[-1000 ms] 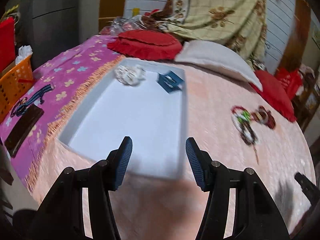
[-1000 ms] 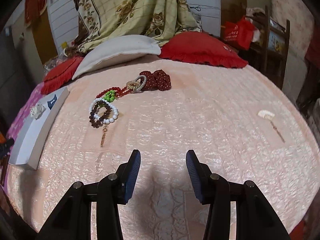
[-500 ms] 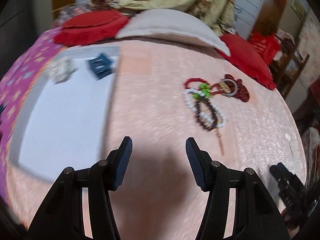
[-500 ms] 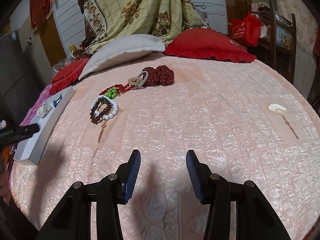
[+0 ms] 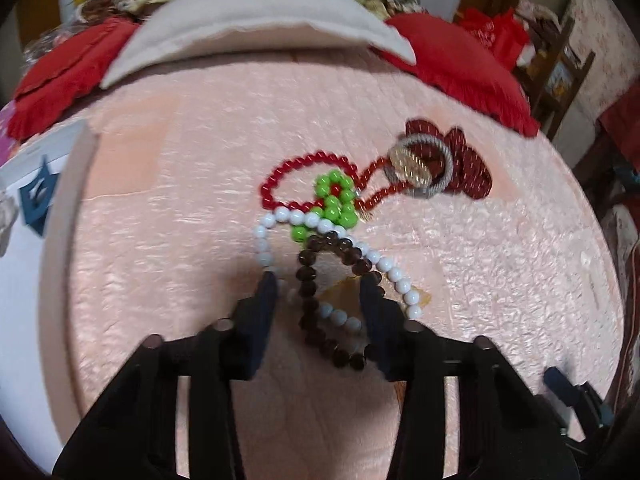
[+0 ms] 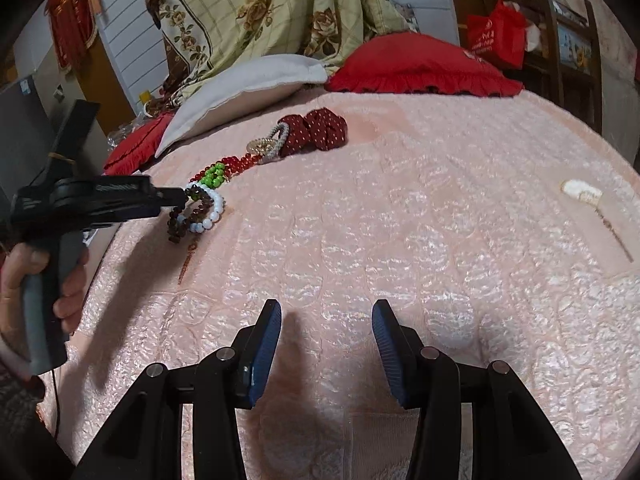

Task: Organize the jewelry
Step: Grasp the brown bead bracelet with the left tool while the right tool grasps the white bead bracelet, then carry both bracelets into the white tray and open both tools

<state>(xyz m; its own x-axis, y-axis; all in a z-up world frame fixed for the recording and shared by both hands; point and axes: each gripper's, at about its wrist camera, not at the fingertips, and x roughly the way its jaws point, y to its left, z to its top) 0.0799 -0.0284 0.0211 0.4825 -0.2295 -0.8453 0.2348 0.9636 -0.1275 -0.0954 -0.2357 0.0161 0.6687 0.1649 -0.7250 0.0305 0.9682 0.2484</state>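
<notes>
Left wrist: left gripper (image 5: 320, 292) spread, straddling brown bead bracelet (image 5: 320, 312); white bead bracelet (image 5: 376, 258) overlapping; right gripper (image 6: 326, 320) spread, holding nothing

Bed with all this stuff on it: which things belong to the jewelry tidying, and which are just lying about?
Part of the job:
- white bead bracelet
- brown bead bracelet
- red bead string
- green bead piece
- white tray
- left gripper

Just lying about:
- red pillows
- white pillow
- floral blanket
</notes>
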